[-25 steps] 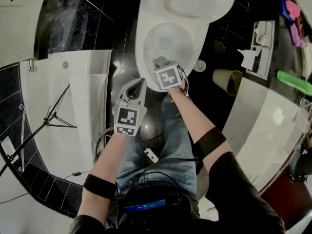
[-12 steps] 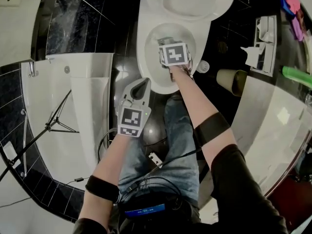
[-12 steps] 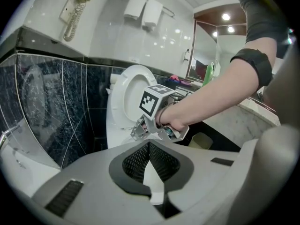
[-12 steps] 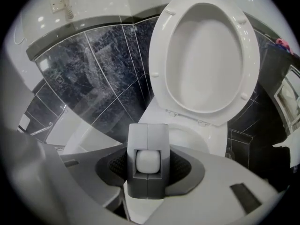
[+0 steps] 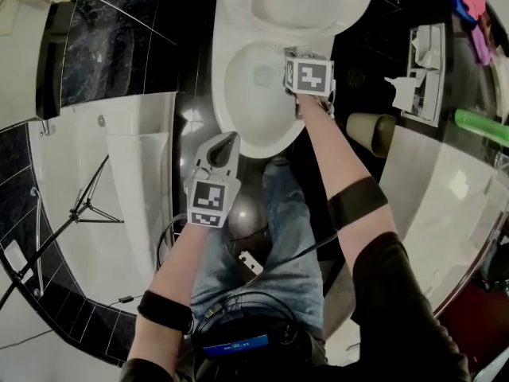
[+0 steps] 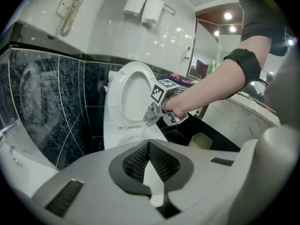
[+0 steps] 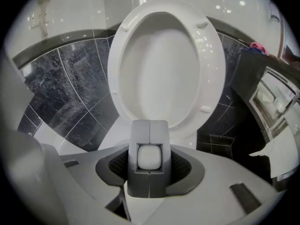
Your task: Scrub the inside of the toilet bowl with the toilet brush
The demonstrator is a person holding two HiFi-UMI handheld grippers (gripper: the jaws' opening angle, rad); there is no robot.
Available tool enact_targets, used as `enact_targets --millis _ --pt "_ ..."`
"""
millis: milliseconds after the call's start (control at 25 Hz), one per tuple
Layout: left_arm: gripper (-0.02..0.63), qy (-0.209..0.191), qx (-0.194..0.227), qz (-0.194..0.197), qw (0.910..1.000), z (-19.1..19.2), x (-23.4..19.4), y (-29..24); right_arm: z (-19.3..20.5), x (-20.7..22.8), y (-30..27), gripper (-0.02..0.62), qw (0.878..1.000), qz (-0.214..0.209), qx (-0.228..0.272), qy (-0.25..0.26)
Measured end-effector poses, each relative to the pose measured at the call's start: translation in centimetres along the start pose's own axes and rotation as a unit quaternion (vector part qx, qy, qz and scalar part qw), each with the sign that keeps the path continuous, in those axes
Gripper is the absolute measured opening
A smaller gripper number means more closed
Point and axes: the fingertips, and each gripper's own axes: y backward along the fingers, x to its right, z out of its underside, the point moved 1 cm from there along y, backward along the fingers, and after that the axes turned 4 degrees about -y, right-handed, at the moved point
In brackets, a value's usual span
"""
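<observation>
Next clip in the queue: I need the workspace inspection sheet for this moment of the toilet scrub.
Surface: glossy black floor tiles around the toilet.
Job's things: toilet bowl open, lid raised; toilet brush handle in the right gripper, head not visible.
Clutter: beige container on the floor right of the bowl; green bottle on the counter.
Grippers: right gripper at the bowl's right rim, jaws closed on the brush; left gripper by the bowl's front, jaws together, empty.
Cables: black cable across the person's lap.
Surroundings: tripod at left; wall phone; paper rolls.
</observation>
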Motion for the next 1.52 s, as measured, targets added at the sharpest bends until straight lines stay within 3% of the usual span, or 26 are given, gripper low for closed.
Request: enact_targets --millis 320,640,960,1280,1520 --pt "-0.006 0.0 -0.003 0.01 0.9999 -1.2 1.5 0.8 5.0 6.1 3.9 0.191 0.998 0.047 -0.049 -0.012" --pt "-0.006 0.003 -0.005 0.011 0.9999 -2.0 1.7 3.5 12.0 5.3 8.7 0.192 0.994 0.043 -0.102 -0.011" --pt "-0.006 0.0 -0.007 0.003 1.0 -1.7 0.5 6.3 19.0 -1.2 11.5 0.192 0.984 -0.023 -0.172 -0.023" --pt "-0.006 0.001 -0.006 -0.011 0.9999 -1.5 -1.7 9.1 21.1 -7.6 12.5 0.192 0.984 -0.049 -0.173 0.018" --pt "-0.006 0.002 -0.005 -0.015 0.9999 -1.2 -3.0 10.2 19.7 -12.3 12.1 0.192 0.983 -0.089 -0.159 0.013"
